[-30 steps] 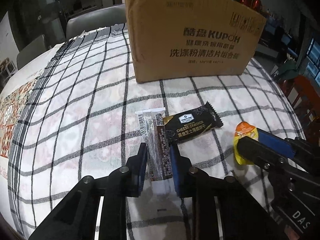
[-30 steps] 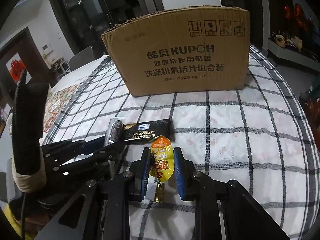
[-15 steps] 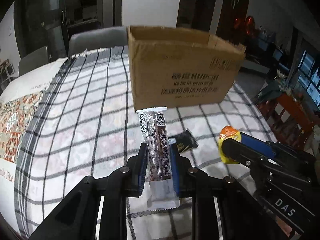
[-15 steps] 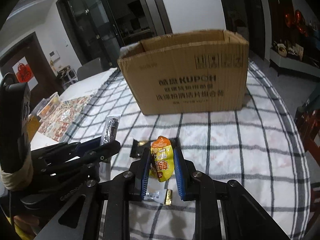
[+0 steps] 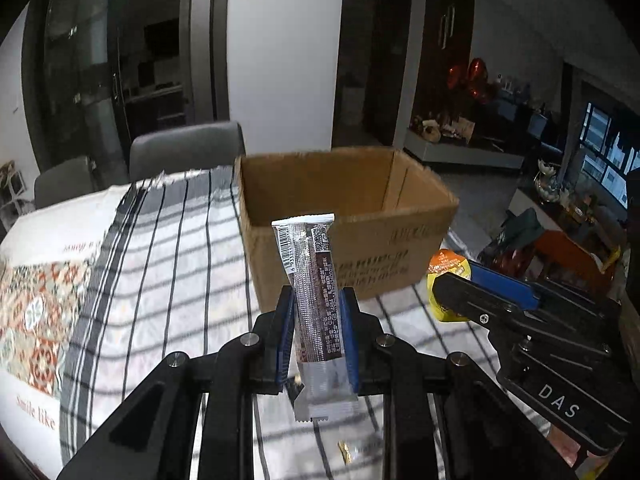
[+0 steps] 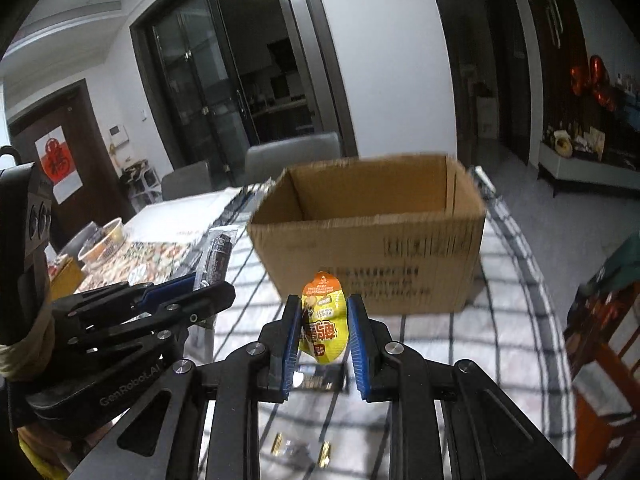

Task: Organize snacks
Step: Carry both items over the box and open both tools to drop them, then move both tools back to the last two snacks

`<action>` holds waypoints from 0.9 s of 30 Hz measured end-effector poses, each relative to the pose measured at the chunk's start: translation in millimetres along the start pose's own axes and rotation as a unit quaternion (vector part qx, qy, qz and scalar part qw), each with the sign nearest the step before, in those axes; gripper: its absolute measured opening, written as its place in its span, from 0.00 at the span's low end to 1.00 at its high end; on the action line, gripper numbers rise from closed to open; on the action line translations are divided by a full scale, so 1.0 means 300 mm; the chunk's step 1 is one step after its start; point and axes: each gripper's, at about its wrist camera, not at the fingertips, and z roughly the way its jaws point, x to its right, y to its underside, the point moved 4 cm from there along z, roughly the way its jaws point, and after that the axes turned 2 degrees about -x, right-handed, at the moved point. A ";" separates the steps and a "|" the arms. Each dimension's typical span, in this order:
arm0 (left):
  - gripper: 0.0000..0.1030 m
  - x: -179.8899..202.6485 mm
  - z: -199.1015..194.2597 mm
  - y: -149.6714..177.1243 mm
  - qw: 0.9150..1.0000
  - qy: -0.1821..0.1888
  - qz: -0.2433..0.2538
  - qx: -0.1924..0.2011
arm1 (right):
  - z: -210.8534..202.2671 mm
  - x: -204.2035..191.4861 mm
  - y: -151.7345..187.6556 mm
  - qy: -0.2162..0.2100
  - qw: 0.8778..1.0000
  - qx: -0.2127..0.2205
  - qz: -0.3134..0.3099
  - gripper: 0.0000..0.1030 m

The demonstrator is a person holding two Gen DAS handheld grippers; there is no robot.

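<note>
1. While both claws hang above the checked desk (image 5: 168, 280), each has its jaws closed on a snack.
2. Left claw (image 5: 316, 336): clamped across the lower middle of a brown snack bar (image 5: 314, 292). The bar's long axis stands near upright, its barcoded end leaning slightly left and its crimped tail hanging below the jaws.
3. Right claw (image 6: 323, 336): pinched on the sides of a yellow snack pouch (image 6: 324, 320), orange tip upward.
4. Cardboard box (image 5: 344, 216): upright on the desk, top open, interior walls visible; its floor is not seen. It lies straight ahead of both claws and beyond them, with its near wall facing them.
5. Judgement: neither claw is clearly nearer. Both sit short of the near rim, so each load must travel forward over that wall before release.
6. A dark packet (image 6: 320, 376) lies on the desk under the right claw, not yet collected.
</note>
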 end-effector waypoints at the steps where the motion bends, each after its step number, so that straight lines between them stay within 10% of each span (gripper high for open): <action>1: 0.22 0.001 0.002 -0.022 1.000 0.001 0.001 0.003 | -0.001 0.002 -0.018 0.001 1.000 0.003 -0.001 0.24; 21: 0.23 -0.033 0.219 -0.399 1.000 0.005 0.017 0.013 | 0.189 0.114 -0.368 0.030 0.999 0.017 -0.028 0.24; 27: 0.50 -0.057 0.289 -0.421 1.000 -0.013 0.009 0.008 | 0.254 0.159 -0.385 0.053 0.998 -0.001 -0.026 0.42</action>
